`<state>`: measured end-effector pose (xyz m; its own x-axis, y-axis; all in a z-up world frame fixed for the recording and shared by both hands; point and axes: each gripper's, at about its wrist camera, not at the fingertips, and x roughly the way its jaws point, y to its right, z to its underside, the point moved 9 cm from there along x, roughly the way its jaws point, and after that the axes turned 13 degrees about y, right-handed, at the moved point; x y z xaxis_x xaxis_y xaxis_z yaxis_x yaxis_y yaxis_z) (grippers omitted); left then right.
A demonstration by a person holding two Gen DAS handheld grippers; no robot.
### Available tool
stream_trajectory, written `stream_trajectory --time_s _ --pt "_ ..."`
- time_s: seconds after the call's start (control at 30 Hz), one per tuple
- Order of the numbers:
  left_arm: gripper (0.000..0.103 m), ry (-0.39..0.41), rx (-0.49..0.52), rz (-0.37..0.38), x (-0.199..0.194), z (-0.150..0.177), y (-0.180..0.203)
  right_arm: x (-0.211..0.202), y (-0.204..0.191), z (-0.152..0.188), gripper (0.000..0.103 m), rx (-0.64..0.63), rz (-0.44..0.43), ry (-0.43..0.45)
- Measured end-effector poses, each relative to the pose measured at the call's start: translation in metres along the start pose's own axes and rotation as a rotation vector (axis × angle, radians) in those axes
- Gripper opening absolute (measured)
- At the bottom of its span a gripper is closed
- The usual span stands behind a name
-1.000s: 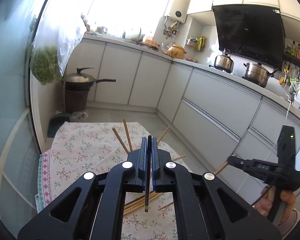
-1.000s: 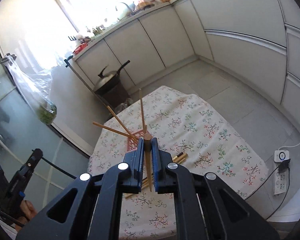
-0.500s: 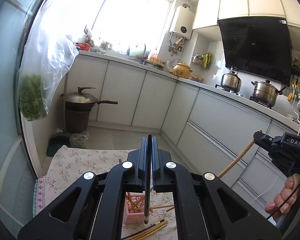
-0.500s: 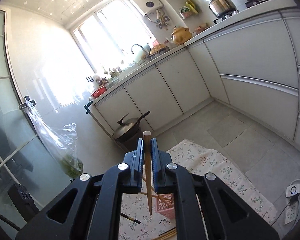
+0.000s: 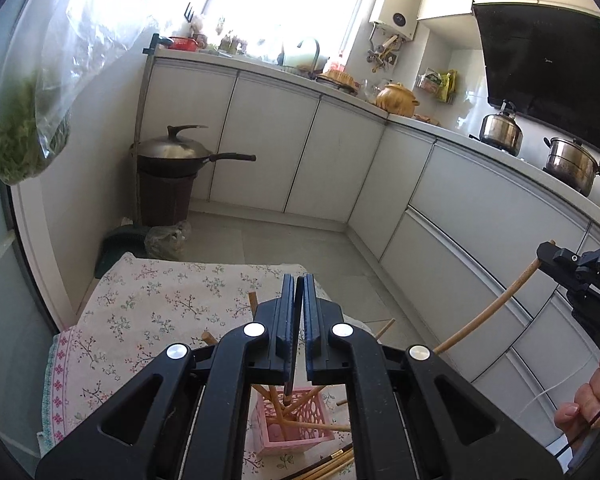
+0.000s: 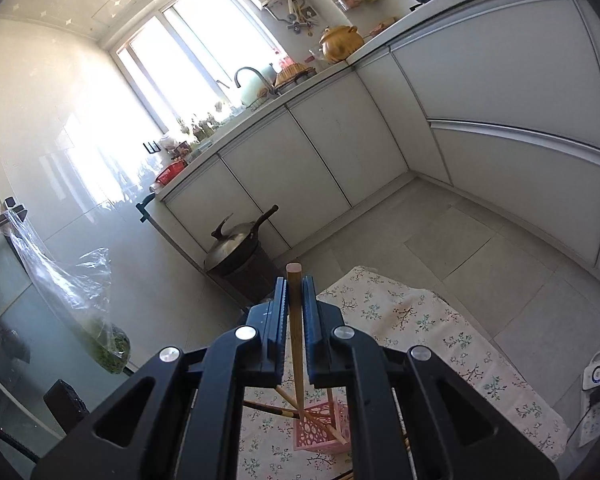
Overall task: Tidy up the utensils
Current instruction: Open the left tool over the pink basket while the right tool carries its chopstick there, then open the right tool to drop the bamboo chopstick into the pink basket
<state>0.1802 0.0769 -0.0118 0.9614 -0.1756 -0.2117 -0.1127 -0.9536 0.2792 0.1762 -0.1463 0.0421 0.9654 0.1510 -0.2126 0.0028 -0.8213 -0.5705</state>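
With each gripper clamped on one chopstick, the left gripper (image 5: 296, 332) on a dark chopstick (image 5: 289, 380) and the right gripper (image 6: 295, 320) on a wooden chopstick (image 6: 296, 336), it is best to lower both tips straight into the pink holder (image 5: 296, 424) on the flowered cloth (image 5: 148, 304) before letting go.

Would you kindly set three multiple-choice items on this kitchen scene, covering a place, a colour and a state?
1. Where does the lidded wok sit?
A. on the stove
B. on a dark bin by the cabinets
C. on the floral cloth

2. What colour is the utensil basket?
A. pink
B. blue
C. green

3. What is the right gripper doing?
A. standing open
B. shut on nothing
C. shut on a wooden chopstick

Answers: 1 B, the wok tops the bin; 2 A, its lattice walls are pink; 3 C, the stick passes between its closed jaws.
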Motion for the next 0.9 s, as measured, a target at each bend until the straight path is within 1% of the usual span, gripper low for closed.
stream_trajectory --time_s 0.13,0.17,0.2,0.23,0.27,0.3,0.47,0.6,0.8,0.87,0.9 --pt "0.006 -0.029 0.016 0.025 0.001 0.005 0.007 0.008 0.0 0.005 0.008 0.001 0.006 -0.006" --pt "0.018 -0.028 0.024 0.03 -0.002 0.005 0.008 0.009 0.0 0.005 0.008 -0.003 0.007 -0.004" --pt "0.044 -0.023 0.028 0.028 -0.003 0.004 0.008 0.009 -0.001 0.006 0.008 -0.007 0.009 -0.002" --pt "0.058 -0.01 0.026 0.021 -0.005 0.001 0.008 0.01 -0.002 0.007 0.008 -0.013 0.011 0.0" --pt "0.076 0.018 0.017 0.014 -0.009 -0.004 0.007 0.01 -0.003 0.008 0.008 -0.018 0.011 0.001" --pt "0.079 0.04 0.009 0.012 -0.013 -0.008 0.005 0.01 -0.005 0.009 0.008 -0.023 0.012 0.0" --pt "0.081 0.112 -0.006 -0.023 -0.028 -0.026 -0.004 0.015 -0.011 0.017 0.008 -0.052 0.016 -0.009" --pt "0.084 0.125 -0.013 -0.043 -0.032 -0.03 -0.01 0.019 -0.015 0.024 0.008 -0.069 0.019 -0.018" --pt "0.086 0.102 -0.007 -0.05 -0.027 -0.026 -0.012 0.034 -0.017 0.039 0.008 -0.085 0.027 -0.035" --pt "0.086 0.096 0.003 -0.06 -0.026 -0.023 -0.013 0.045 -0.017 0.051 0.011 -0.096 0.019 -0.062" --pt "0.087 0.095 0.007 -0.065 -0.025 -0.022 -0.013 0.051 -0.016 0.06 0.012 -0.101 0.02 -0.093"
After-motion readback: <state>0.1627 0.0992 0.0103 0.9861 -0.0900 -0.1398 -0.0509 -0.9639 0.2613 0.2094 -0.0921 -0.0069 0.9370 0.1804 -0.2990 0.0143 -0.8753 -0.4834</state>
